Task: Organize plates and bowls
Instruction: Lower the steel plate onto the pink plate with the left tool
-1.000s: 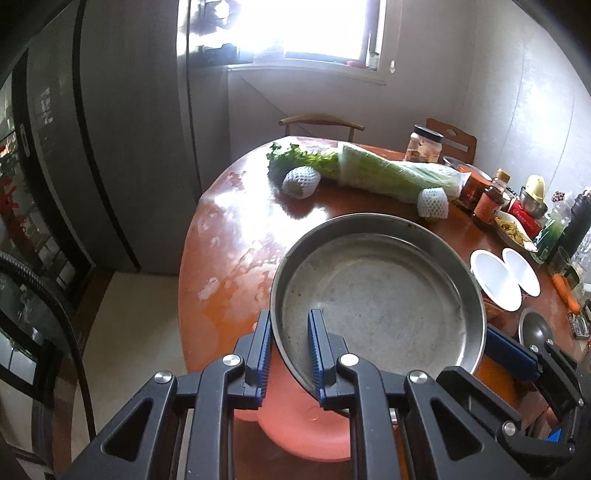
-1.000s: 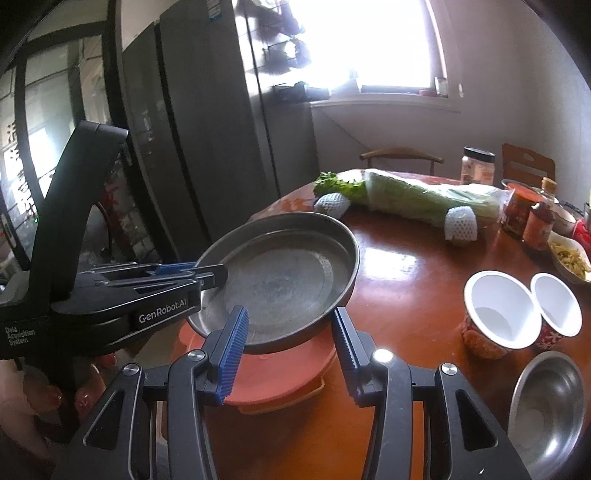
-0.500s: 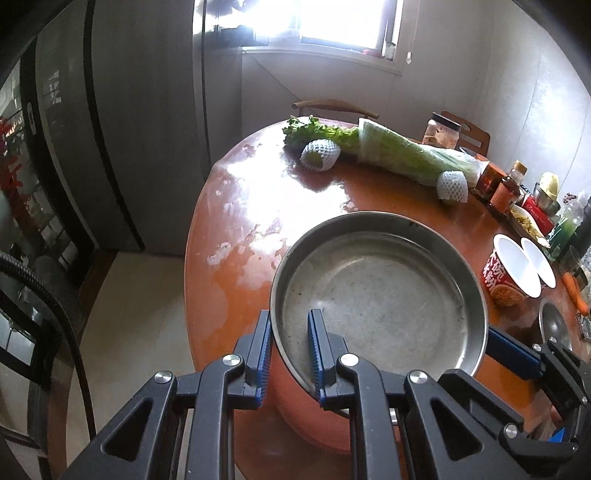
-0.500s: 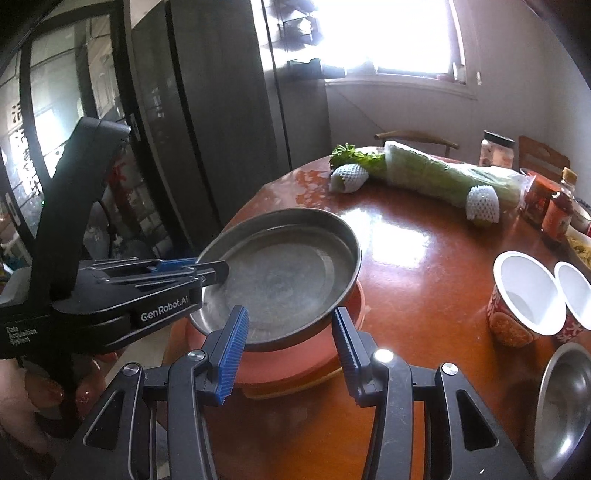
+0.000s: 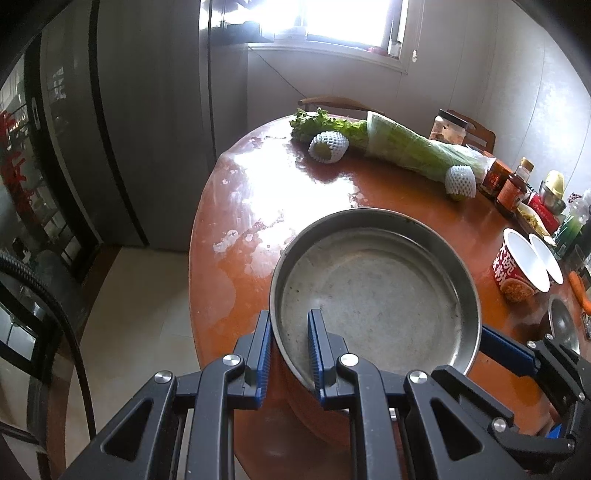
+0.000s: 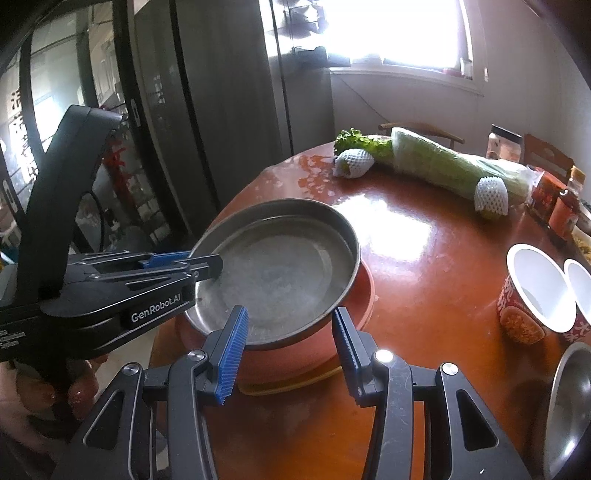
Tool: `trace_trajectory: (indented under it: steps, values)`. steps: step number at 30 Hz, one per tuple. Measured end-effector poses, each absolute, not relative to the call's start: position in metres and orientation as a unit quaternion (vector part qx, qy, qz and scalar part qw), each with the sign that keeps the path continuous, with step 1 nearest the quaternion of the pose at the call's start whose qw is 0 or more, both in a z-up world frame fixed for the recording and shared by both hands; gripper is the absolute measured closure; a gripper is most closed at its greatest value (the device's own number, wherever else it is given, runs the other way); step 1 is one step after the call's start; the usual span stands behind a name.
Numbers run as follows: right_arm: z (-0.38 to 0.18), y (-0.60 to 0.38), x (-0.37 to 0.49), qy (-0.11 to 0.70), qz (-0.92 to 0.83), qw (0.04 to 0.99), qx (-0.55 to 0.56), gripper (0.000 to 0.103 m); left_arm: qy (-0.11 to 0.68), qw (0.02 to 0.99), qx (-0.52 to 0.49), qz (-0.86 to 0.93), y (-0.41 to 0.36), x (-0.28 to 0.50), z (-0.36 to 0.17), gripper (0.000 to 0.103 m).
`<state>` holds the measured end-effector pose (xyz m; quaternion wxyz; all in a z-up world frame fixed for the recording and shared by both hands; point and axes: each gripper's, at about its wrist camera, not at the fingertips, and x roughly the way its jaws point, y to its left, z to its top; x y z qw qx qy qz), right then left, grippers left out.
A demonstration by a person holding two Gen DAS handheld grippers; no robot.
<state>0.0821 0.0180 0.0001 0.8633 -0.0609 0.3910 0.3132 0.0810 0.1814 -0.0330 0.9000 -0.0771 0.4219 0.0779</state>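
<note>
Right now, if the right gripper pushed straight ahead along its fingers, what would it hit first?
Probably the steel pan: its near rim sits between the right gripper's parted fingers. The orange dish underneath lies just as close, and depth is unclear.

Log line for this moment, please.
left gripper: shut on steel pan rim | right gripper: open | pan above red bowl

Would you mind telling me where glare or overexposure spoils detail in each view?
Left wrist: the window is blown out, and a white glare patch washes out the table. Right wrist: the window is also overexposed, with glare on the table.
</note>
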Motion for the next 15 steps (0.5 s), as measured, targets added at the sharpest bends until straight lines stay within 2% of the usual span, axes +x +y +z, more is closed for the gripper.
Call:
trace_trajectory:
  steps: [15]
  values:
    - [-0.0106,0.0264,0.0798,0.392,0.299,0.864,-0.102,0.052,0.421,0.901,-0.081,0.073,0.1818,0.0773,-0.0332,0.085]
